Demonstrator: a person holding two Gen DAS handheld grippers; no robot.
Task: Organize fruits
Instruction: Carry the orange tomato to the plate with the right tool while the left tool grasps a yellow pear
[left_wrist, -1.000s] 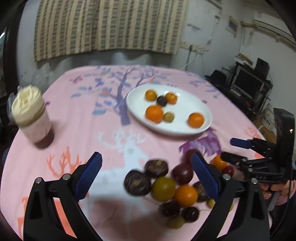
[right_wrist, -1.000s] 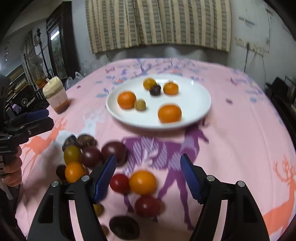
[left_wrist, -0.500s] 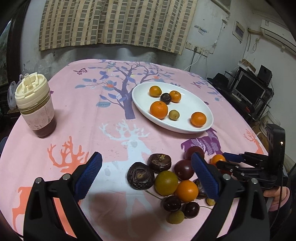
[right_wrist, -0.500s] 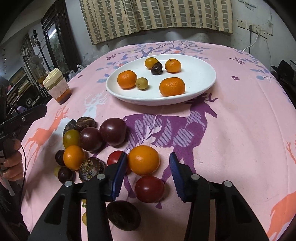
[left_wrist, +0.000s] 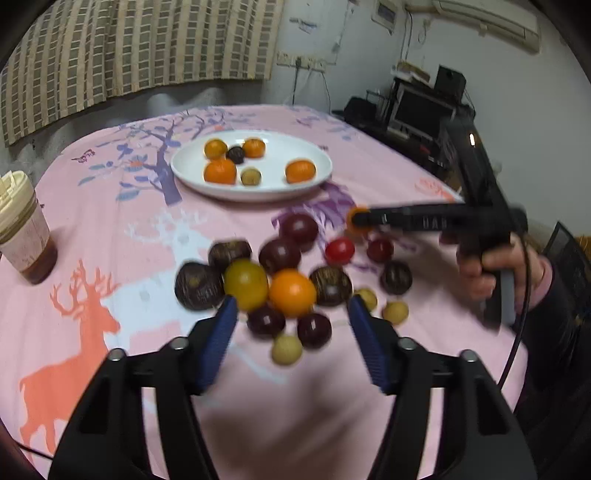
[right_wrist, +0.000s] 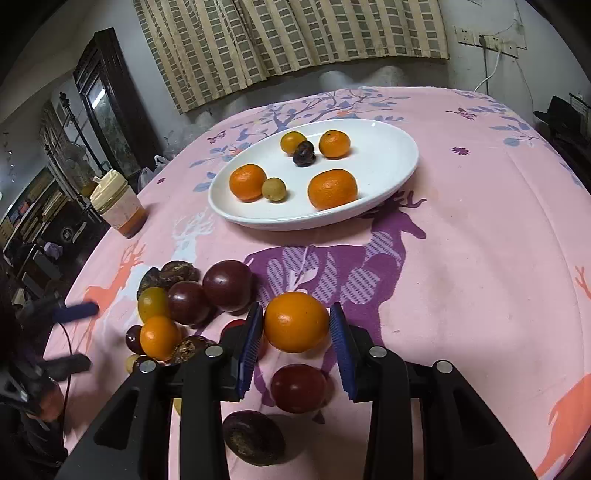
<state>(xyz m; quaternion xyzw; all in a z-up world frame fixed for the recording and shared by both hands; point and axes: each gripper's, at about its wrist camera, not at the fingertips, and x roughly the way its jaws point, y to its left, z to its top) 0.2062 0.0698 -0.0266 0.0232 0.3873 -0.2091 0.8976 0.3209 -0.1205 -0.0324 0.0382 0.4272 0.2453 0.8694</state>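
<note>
The right gripper (right_wrist: 296, 325) has its two blue pads pressed against an orange fruit (right_wrist: 296, 322) — one pad on each side — so I judge the step in hand is the pick of this fruit from the loose pile. A dark red fruit (right_wrist: 298, 387) lies just below it, near the gripper body. The white plate (right_wrist: 391, 173) is well ahead of the fingers, with several fruits already in it. The next move, I think, calls for a lift and a carry forward to the plate. The left gripper (left_wrist: 290, 314) stands apart, empty, over another orange fruit (left_wrist: 292, 292) in the pile.
</note>
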